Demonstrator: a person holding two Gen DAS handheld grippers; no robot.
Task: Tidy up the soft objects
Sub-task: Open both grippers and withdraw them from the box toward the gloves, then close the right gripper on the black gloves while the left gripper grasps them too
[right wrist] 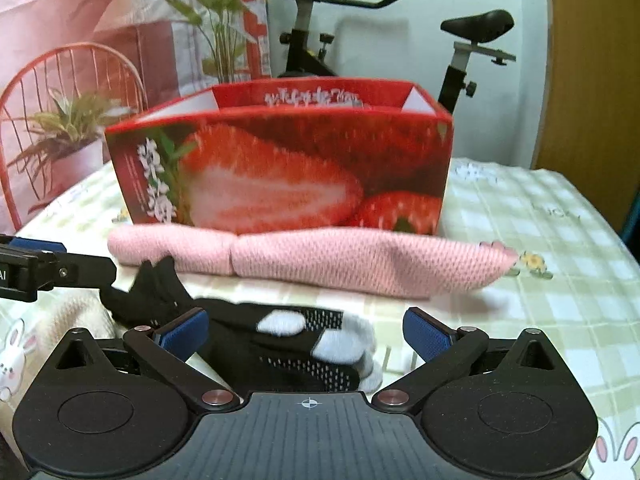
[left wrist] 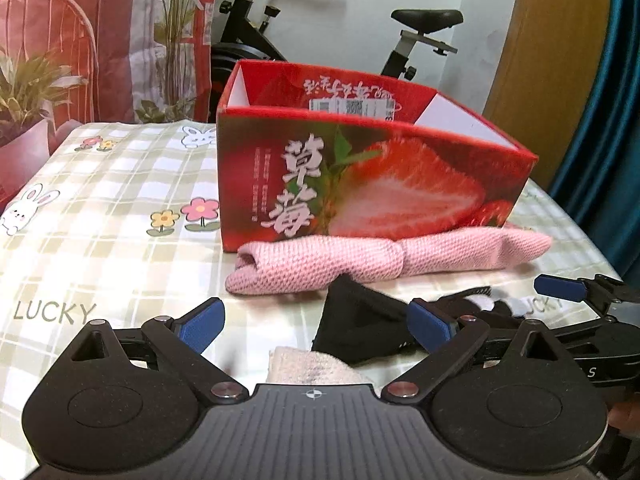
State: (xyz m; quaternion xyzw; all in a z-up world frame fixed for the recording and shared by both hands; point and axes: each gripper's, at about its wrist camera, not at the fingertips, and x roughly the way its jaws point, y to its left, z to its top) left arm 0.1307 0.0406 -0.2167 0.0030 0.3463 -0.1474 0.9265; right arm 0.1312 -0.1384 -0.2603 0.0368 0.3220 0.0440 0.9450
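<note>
So the left gripper [left wrist: 316, 330] is hanging low over the table with its blue-padded jaws spread wide, nothing pinched. Off to its left there's just the green-and-white checked tablecloth with bunnies and flowers [left wrist: 120, 184]. Right under its nose, between the jaws, sits a cream-coloured fuzzy soft bundle [left wrist: 312, 364], and just past that a crumpled black fabric piece [left wrist: 360, 316] whose edge comes up against the inside of the jaw on the right; I can't tell if they actually touch. Straight ahead of it lies a rolled pink knitted cloth [left wrist: 384, 258], stretched sideways and snug against the front wall of the open red cardboard box printed with a cut strawberry [left wrist: 376, 184]. The box is further out, dead ahead and a bit to the right.

Moving right, the right gripper [right wrist: 306, 334] is just beside the left one, also low, pointing at the same box. Its jaws stand as wide as they go, with nothing gripped. Between them lies a black mesh-patterned sock with white patches [right wrist: 304, 344], spilling out from under the tool's front; the pads aren't pressing on it. The black fabric trails away to this gripper's left, toward the other tool's finger. The pink roll is right in front here too, running past both jaws, box behind it.

To this gripper's right, more checked tablecloth. Well behind the box: a black exercise bike [right wrist: 460, 40], a potted plant [right wrist: 68, 132] and a red wire chair [right wrist: 60, 76].
</note>
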